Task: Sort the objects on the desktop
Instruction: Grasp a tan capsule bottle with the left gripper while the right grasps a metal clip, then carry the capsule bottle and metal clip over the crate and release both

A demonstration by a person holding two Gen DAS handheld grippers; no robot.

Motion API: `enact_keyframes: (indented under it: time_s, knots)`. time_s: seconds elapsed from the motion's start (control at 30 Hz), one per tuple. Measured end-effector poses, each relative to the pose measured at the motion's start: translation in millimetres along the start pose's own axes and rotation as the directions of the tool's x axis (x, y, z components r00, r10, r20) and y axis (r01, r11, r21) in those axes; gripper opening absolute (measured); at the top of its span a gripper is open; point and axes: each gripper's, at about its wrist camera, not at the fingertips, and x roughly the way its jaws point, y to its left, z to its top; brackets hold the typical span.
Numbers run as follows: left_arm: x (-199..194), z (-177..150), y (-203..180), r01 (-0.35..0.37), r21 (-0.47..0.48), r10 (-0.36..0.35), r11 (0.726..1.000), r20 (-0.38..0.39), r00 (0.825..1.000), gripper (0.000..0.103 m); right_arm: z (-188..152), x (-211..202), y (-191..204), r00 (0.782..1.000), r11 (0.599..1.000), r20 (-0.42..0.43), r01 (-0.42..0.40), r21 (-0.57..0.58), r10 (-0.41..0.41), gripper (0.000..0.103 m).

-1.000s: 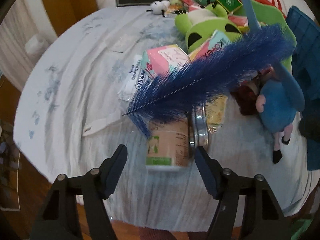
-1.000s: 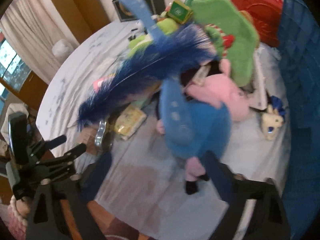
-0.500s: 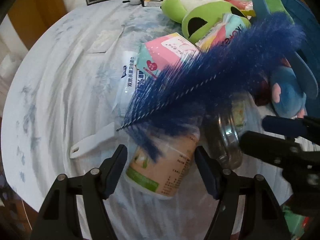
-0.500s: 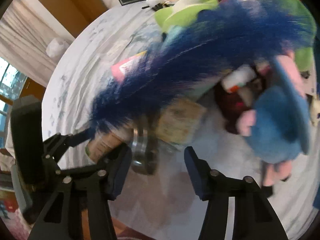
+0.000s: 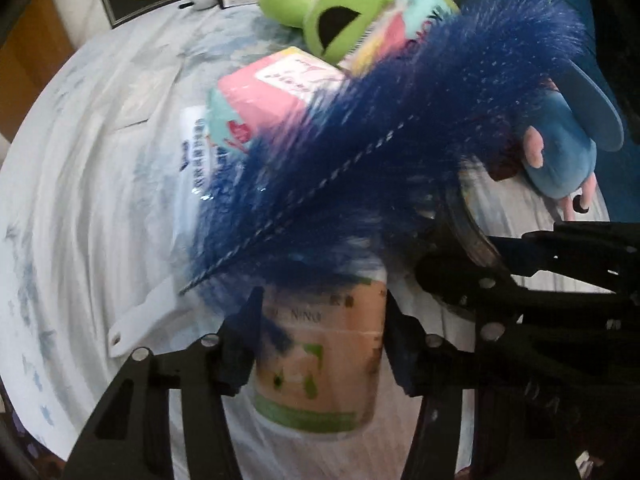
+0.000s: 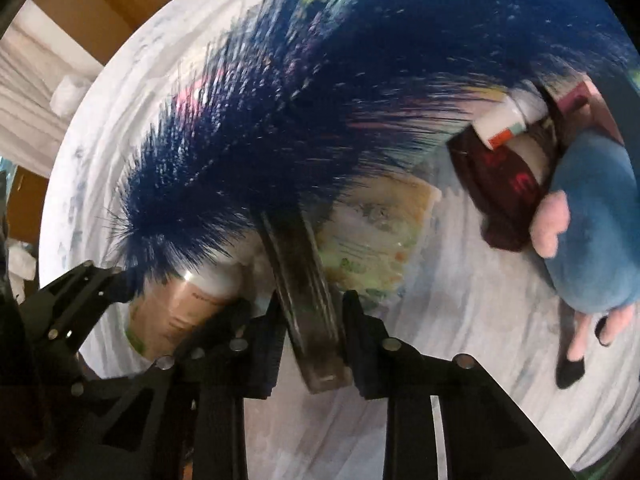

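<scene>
Left gripper (image 5: pixel 318 344), jaws just closing, clamps the beige can (image 5: pixel 320 364) lying on the cloth-covered table (image 5: pixel 80 200). Right gripper (image 6: pixel 310 340), also just closing, pinches the metal disc (image 6: pixel 304 288) standing on edge at the can's 3 o'clock. Blue feather duster (image 5: pixel 400 140) overhangs both, w/ blue plush (image 6: pixel 592 232) at 2 o'clock.

A round table (image 5: pixel 80 208), apparently cloth-covered, carries a can (image 5: pixel 320 364), packets (image 5: pixel 276 88) and plush toys (image 5: pixel 560 152).
</scene>
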Motion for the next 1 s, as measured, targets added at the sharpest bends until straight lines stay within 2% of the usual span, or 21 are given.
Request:
enact_keyframes:
  time_s: [0.1,0.3,0.37,0.53,0.73,0.8,0.9,0.93,1.0]
  knots:
    - [1.3,2.7,-2.8,-0.022,0.016,0.022,1.0,0.003,1.0,0.052,2.4,1.5,-0.6,1.0,1.0,-0.001,0.002,-0.007,-0.002,0.028]
    - [0.0,3.3,-1.7,-0.007,0.002,0.007,1.0,0.012,1.0,0.052,13.8,8.5,0.0,1.0,0.999,0.02,0.018,-0.029,-0.017,0.028]
    - [-3.2,-2.1,-2.6,-0.004,0.002,0.004,1.0,0.012,1.0,0.052,13.0,7.7,2.2,0.999,0.998,0.027,0.045,-0.046,-0.044,0.023]
    - [-18.7,-24.2,-13.9,0.027,0.018,-0.028,0.999,0.018,0.999,0.052,-8.1,-7.2,-7.7,0.998,0.999,0.047,0.036,-0.028,-0.035,0.022]
    - [-39.0,-31.3,-41.9,0.052,0.074,-0.056,0.996,0.048,0.997,0.052,-39.8,-30.7,-41.5,0.997,0.999,0.063,0.034,0.041,-0.036,0.021]
    - [-47.3,-27.8,-49.9,0.054,0.092,-0.06,0.994,0.067,0.996,0.052,-48.3,-44.2,-52.8,0.996,0.997,0.085,0.034,0.065,-0.039,0.021]
    - [-63.6,-23.9,-82.9,0.043,0.119,-0.058,0.992,0.122,0.991,0.052,-57.0,-69.8,-65.3,0.99,0.996,0.136,0.034,0.088,-0.046,0.021]
    - [-71.6,-3.7,-93.6,0.038,0.13,-0.058,0.991,0.152,0.987,0.052,-60.3,-80.0,-68.6,0.986,0.995,0.157,0.036,0.094,-0.05,0.021]
    - [-89.6,-8.1,-102.7,0.03,0.143,-0.058,0.989,0.195,0.979,0.052,-64.4,-98.1,-68.5,0.977,0.994,0.203,0.045,0.104,-0.066,0.021]
